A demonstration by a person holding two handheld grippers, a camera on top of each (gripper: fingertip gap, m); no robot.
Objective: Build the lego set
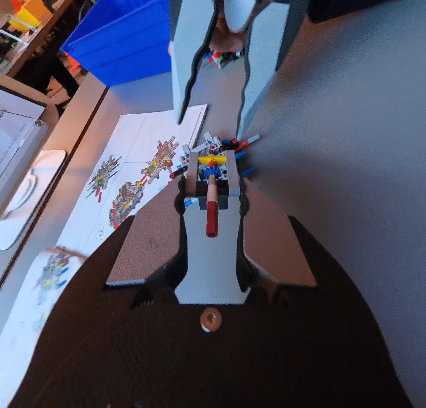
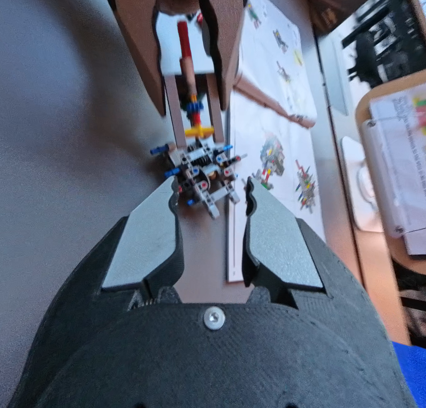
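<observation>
Gripping one brick-built frame on the grey desk, left hand-held gripper clamped, right hand-held gripper spread wide (one pad touching), one instruction sheet beside, two blue bins at the far edge.

surface: grey tabletop | behind: blue bin | side: wooden desk edge | light: soft

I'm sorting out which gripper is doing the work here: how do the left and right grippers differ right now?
The left gripper is clamped on the grey frame end of the toy brick assembly; the right gripper stands open, one pad clear of the bricks. In the right wrist view the left gripper's fingers look brownish, the right's grey. Both point at the same assembly from opposite ends.
</observation>
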